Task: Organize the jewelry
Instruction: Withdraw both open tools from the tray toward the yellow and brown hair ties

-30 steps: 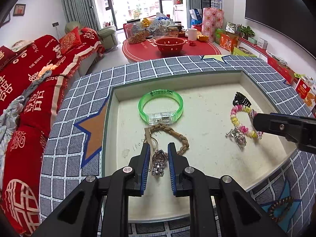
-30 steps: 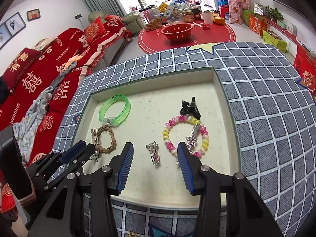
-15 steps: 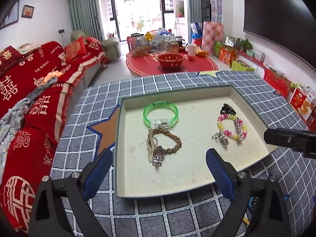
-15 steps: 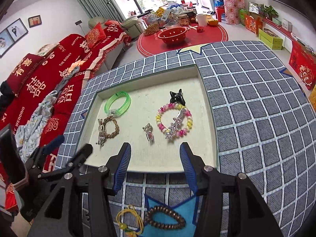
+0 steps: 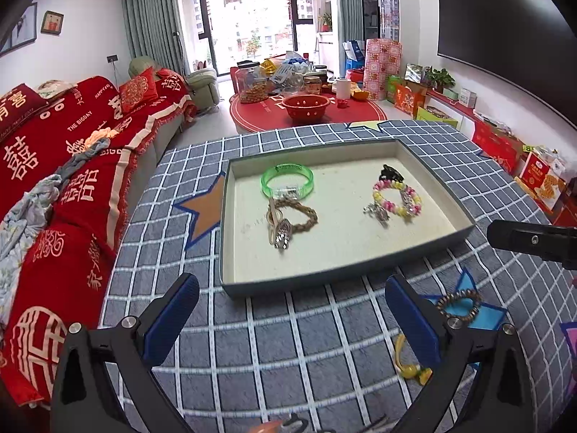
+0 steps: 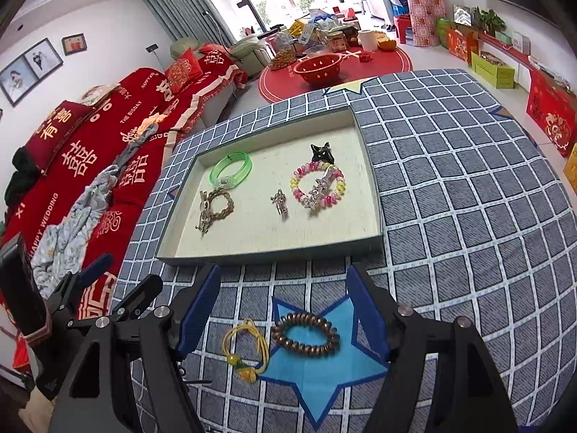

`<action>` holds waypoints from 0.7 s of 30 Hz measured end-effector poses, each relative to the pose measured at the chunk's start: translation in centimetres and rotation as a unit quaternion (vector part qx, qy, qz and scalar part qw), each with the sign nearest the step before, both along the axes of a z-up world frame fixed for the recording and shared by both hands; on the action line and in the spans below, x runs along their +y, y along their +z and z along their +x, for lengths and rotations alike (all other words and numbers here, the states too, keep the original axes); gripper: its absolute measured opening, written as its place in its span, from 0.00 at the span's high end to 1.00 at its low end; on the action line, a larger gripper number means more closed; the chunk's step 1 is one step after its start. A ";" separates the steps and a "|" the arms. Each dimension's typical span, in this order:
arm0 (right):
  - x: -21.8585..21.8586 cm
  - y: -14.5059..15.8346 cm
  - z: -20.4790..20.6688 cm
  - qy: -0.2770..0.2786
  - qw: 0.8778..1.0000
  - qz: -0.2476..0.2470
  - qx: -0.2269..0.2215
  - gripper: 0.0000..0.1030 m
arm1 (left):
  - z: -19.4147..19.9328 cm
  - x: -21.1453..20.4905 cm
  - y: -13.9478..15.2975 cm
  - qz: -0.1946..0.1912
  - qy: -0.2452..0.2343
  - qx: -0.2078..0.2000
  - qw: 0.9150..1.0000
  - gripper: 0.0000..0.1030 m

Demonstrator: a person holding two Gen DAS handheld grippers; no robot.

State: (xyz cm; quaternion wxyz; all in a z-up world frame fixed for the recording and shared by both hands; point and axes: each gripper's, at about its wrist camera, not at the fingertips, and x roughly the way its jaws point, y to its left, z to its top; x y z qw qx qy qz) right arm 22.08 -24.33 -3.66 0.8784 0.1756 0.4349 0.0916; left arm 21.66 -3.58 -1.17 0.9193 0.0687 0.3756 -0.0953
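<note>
Checked cloth (image 6: 468, 216) covers the table, with the shallow tray (image 6: 375, 195) sitting mid-table and both grippers held on the near side of it, outside the rim. Tray holds: green bangle (image 6: 230, 169) at far left, braided bracelet (image 6: 216, 205) with a metal charm just in front of it, pink-yellow beaded bracelet (image 6: 319, 187) on the right with a silver piece lying across it, black claw clip (image 6: 321, 152) touching its far edge, small silver charm (image 6: 279, 200) loose between the two bracelets. Still outside the tray, on the blue star patch: brown bead bracelet (image 6: 305, 332) and, just beside it on the left, yellow cord bracelet (image 6: 247, 350). Right gripper (image 6: 285, 310) is spread wide, nothing in it, hanging above the brown bead bracelet with the jaws straddling it. Left gripper (image 5: 292, 317) is also released and empty, over bare cloth near the tray's front wall. My read: most pieces are in, two left, so we're at the pick of the next item. Next move looks like: drop the right gripper straight down, pinch one side of the bead ring rather than the whole loop, lift clear of the front wall. Risk: yellow cord is close enough to snag.
</note>
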 end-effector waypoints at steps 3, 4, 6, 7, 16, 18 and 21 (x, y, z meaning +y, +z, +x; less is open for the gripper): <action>-0.1 0.3 -1.1 0.001 1.000 -0.001 -0.008 0.15 | -1.2 0.2 -0.2 -0.019 -0.009 0.011 1.000 0.00; -0.1 0.4 -1.5 0.001 1.000 0.000 -0.010 0.15 | -1.5 0.2 -0.2 -0.021 -0.008 0.013 1.000 0.00; -0.1 0.4 -2.1 0.004 1.000 -0.002 -0.015 0.14 | -2.4 0.1 -0.3 -0.028 -0.013 0.018 0.999 0.00; -0.1 0.5 -2.4 0.005 1.000 -0.004 -0.018 0.13 | -2.6 0.0 -0.5 -0.029 -0.015 0.021 0.999 0.00; -0.5 0.5 -4.5 0.004 0.999 -0.023 -0.036 0.00 | -4.9 -0.9 -1.9 -0.006 -0.008 0.044 0.999 0.00; -0.7 0.3 -4.7 0.003 0.999 -0.032 -0.030 0.00 | -5.1 -0.8 -2.1 -0.013 -0.010 0.049 0.999 0.00; -1.5 -0.1 -4.9 0.003 0.999 -0.036 -0.015 0.00 | -5.4 -0.7 -2.7 -0.016 -0.007 0.059 0.998 0.00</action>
